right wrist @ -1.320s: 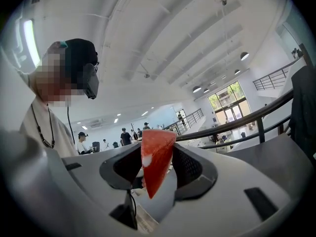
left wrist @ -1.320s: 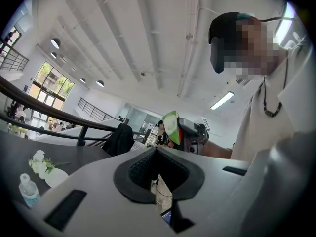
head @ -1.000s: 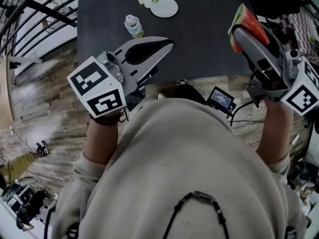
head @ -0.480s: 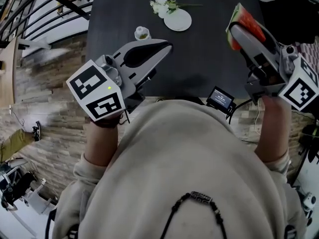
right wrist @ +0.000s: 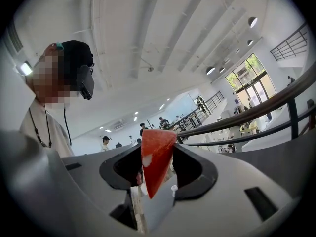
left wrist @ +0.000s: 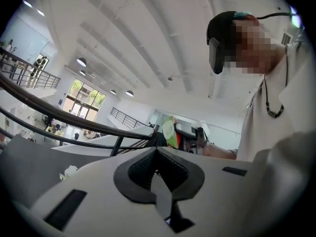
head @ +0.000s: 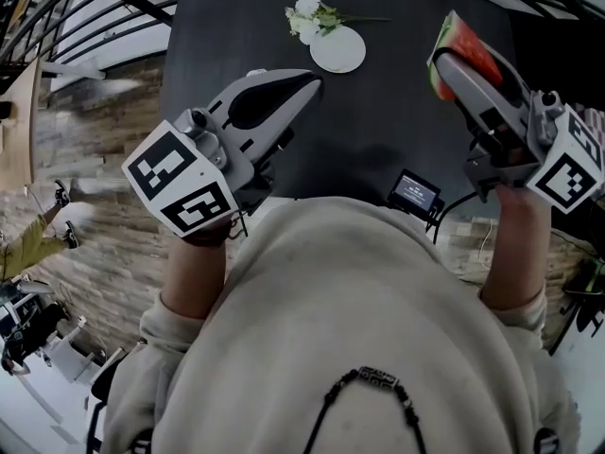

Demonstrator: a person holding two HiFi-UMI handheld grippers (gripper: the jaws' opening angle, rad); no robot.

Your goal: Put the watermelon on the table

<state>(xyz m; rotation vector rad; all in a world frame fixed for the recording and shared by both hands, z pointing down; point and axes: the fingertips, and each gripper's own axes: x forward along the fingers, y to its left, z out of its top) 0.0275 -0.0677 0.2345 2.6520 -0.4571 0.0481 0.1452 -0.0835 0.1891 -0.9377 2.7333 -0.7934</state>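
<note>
Right claw (head: 454,62) grips the watermelon wedge (head: 468,43) at the far right of the head view, above the dark worktop (head: 378,121) and right of the white plate (head: 337,49). Left claw (head: 301,83) hangs over the worktop's near left.

Left gripper view: its jaws meet with nothing between them.

Right gripper view: the pads pinch the red flesh.

Best to lower the wedge onto bare worktop clear of the plate, letting it touch before the jaws ease apart.
</note>
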